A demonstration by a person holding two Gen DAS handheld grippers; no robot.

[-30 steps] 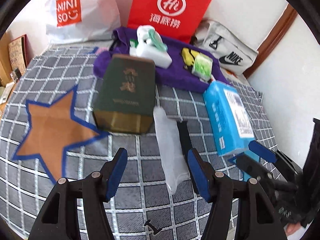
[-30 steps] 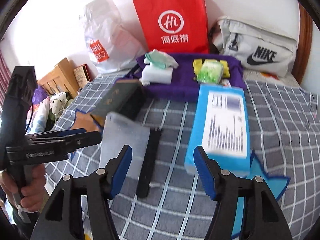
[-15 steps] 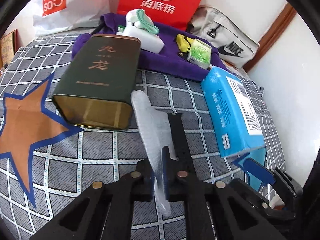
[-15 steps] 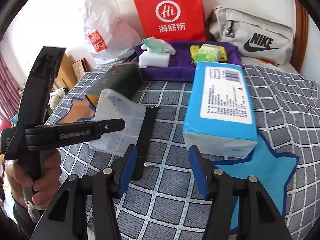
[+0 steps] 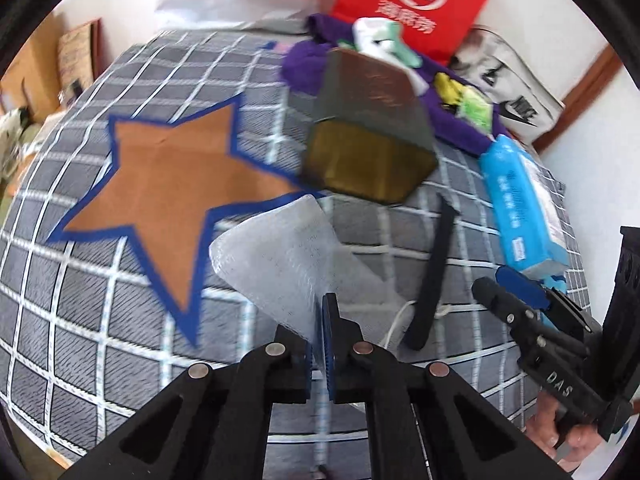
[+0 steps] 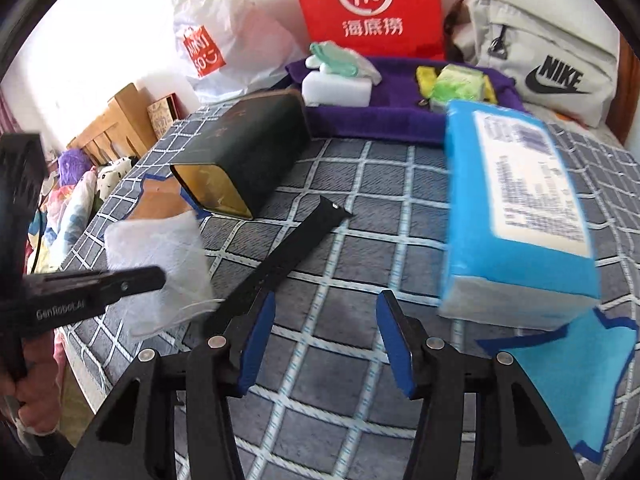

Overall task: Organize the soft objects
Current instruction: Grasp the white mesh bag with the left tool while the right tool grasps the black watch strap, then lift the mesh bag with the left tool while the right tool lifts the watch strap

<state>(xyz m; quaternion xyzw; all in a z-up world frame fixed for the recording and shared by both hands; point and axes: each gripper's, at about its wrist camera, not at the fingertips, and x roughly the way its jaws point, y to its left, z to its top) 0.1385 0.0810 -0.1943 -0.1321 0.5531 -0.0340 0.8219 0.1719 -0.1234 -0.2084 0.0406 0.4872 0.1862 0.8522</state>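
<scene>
A translucent white bubble-wrap pouch [image 5: 288, 264] hangs lifted off the checked bedspread, with my left gripper [image 5: 320, 336] shut on its lower edge. In the right wrist view the pouch [image 6: 160, 256] sits left of centre, with my left gripper [image 6: 158, 280] across it. My right gripper [image 6: 326, 340] stands open above bare bedspread with nothing between its fingers. A blue tissue pack [image 6: 516, 216] lies just beyond its right finger. A black strap [image 6: 288, 256] runs behind its left finger. In the left wrist view my right gripper [image 5: 500, 286] is at the right edge.
A brown star patch [image 5: 168, 184] lies left, a blue star patch [image 6: 580, 380] right. A dark green tin [image 6: 248, 148] lies on its side. A purple cloth [image 6: 400, 116] at the back carries a white sponge and small packets. Bags lean on the wall.
My left gripper closed on the pouch, then lifted it and carried it left toward the brown star. My right gripper narrowed a little and sank toward the bedspread beside the tissue pack.
</scene>
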